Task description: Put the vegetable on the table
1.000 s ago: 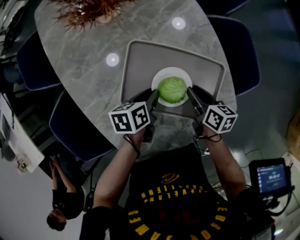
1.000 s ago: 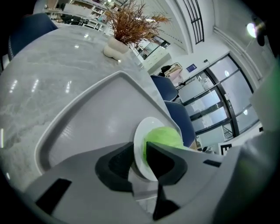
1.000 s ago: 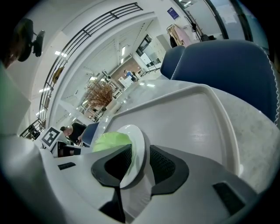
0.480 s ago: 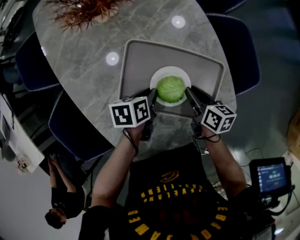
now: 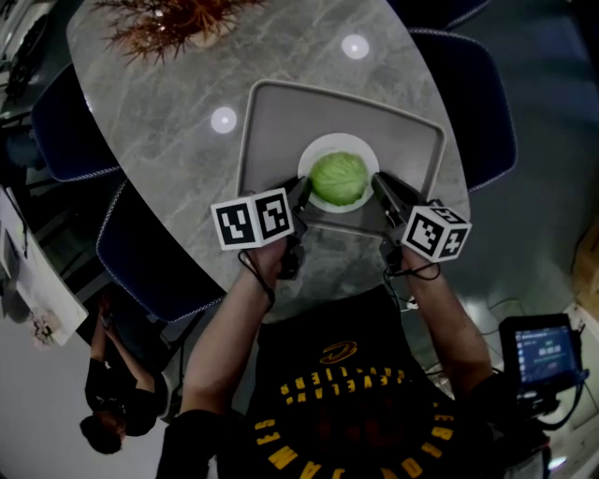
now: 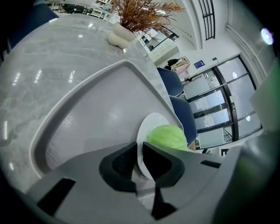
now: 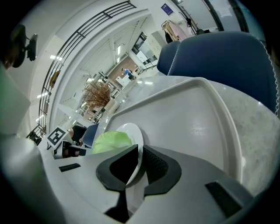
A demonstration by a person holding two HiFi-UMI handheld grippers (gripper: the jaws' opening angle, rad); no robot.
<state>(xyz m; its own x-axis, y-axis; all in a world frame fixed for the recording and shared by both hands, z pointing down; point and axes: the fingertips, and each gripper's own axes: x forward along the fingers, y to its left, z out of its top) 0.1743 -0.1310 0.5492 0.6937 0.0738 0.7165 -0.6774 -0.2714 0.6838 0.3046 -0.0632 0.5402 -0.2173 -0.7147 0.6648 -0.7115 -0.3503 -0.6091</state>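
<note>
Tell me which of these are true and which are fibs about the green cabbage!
1. The cabbage sits on a white plate. True.
2. The plate lies straight on the table. False: a grey tray is under it.
3. Both grippers pinch the cabbage. False: the left gripper and the right gripper, whose jaws have just been closing, each clamp the plate's rim.
4. A dried plant stands on the table. True.

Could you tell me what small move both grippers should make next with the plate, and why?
Probably lift the plate level, just clear of the tray. Both grippers' jaws have just been closing, and the left gripper and right gripper now pinch opposite rims, with the cabbage resting unheld on top.
</note>
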